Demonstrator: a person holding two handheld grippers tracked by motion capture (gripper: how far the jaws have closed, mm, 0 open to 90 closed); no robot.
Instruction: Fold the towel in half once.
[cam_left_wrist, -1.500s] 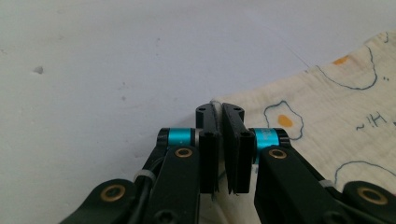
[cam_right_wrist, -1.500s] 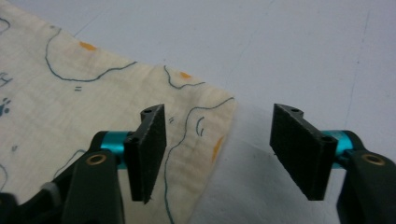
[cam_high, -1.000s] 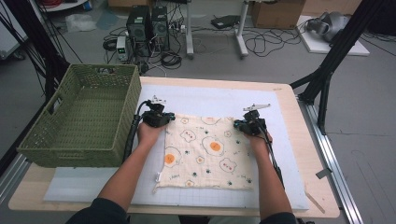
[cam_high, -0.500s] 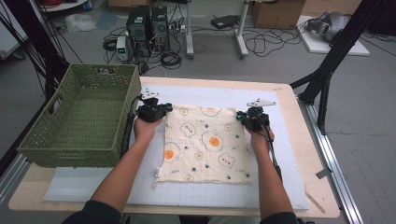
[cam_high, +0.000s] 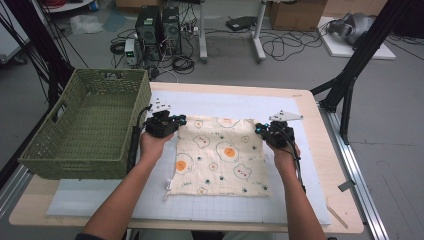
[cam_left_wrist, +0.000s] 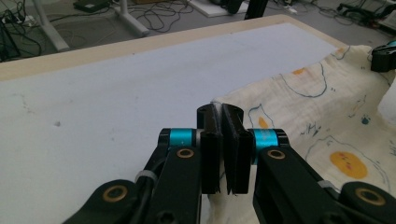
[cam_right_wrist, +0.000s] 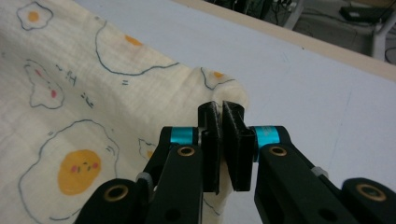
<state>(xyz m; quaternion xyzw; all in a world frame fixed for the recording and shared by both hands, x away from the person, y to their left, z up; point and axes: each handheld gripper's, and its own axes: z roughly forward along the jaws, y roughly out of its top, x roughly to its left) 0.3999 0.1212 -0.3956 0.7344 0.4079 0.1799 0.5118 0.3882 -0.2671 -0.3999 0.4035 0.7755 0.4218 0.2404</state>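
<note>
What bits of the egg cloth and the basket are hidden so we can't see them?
- Cloth far corners: pinched inside the left gripper and right gripper, hidden by the jaws in both gripper views.
- Cloth underside: hidden against the table mat, high view.
- Basket near inner wall: hidden by its own rim, high view.
- Small prints: too small to read, high view.

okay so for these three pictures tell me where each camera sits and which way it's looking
High view: above the person's side, looking forward and down on the table, cloth, basket; both forearms enter from below.
Left gripper view: on the left gripper, looking along jaws shut on a cloth corner.
Right gripper view: on the right gripper, jaws shut on another corner.
Shared: all show the egg-print cloth.
</note>
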